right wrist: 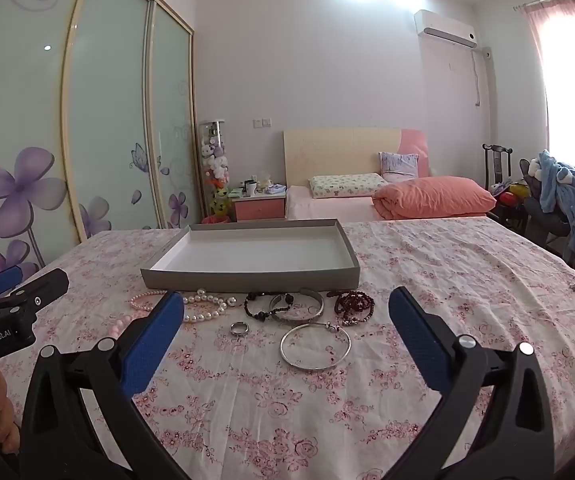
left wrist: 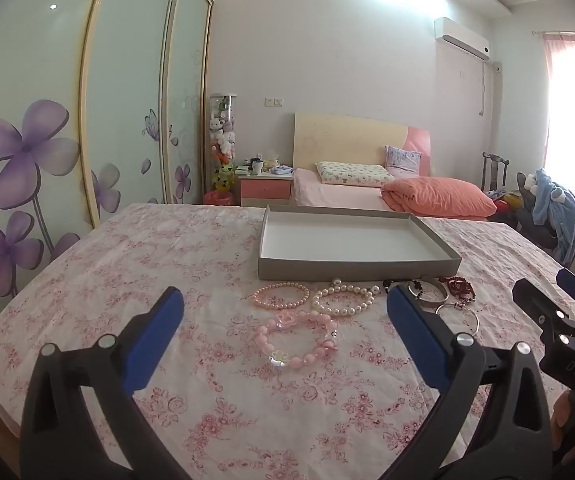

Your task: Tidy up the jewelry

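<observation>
Both my grippers hang above the tabletop with its pink-flowered cloth, and both sets of jaws are spread wide with nothing between them. My left gripper looks down on a chunky pink bead bracelet with flower charms, which lies between its blue pads. Just beyond that sit a small pink pearl bracelet and, beside it on the right, a white pearl bracelet. My right gripper faces the metal pieces: a thin silver bangle lies nearest, with a small ring just to its left. Behind them lie a wide silver cuff, a black bead bracelet overlapping the cuff's left side, and a heap of dark red beads on the right. Along the far side of all the jewelry stands a shallow grey box with a white inside, its near wall just beside the pearls and the cuff. Every piece rests on the cloth in front of the box.
</observation>
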The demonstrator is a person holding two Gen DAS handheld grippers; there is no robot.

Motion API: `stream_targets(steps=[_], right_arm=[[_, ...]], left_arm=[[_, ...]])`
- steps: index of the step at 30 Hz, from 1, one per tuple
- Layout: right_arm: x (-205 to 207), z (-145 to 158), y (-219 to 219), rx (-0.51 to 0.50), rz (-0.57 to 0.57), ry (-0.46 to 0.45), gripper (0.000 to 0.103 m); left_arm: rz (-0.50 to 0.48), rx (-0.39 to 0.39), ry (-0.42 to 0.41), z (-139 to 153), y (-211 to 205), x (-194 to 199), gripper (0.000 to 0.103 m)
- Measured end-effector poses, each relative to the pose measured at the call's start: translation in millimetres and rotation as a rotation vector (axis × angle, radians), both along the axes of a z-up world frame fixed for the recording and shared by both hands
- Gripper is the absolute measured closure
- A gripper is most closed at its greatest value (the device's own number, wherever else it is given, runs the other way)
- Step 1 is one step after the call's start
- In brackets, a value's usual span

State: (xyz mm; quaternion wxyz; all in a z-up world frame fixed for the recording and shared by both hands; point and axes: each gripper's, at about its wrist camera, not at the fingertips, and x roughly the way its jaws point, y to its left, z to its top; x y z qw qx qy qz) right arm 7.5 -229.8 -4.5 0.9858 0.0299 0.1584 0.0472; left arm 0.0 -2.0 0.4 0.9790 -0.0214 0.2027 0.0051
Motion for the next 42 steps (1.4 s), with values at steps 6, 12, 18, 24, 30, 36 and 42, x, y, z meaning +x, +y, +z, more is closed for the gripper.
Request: stream_targets(steps=[6,12,18,24,30,36,42], right_arm=[[0.1,-0.1,-0.1,0.0,0.0,0.001,0.002],[0.1,-0.1,-0.4,0.001,0.0,0.002,0.002],[0.1,0.0,-0.5,0.001,0.0,0.004,0.002],[0.0,0.1,-0.7,0.002,0.0,0.004,0.002],[0.3,-0.1,-0.9,0.002,0.0,0.005,0.002],[0.4,-0.2,-1.1,0.002,0.0,0.005,0.002],[0.2,-0.1,-1.1,0.003,0.0,0.006,0.002]], left_arm=[[0.0,-0.001,0.001,-2.6,3.0,0.1,0.004],[0.001,-0.001,0.002,-2.6,3.1,0.3,0.004],[0.0,-0.001,0.003,-2.7,3.1,0.5,0.004],[0.001,-0.001,0.003,-2.4,2.8,0.5,0.004],[0.001,-0.001,0.004,-2.3,2.7,0.6,0.004],[0.001,-0.001,0.005,-2.5,2.9,0.7,0.004],[0.001,-0.001,0.005,-2.4,2.8,0.8,0.004]])
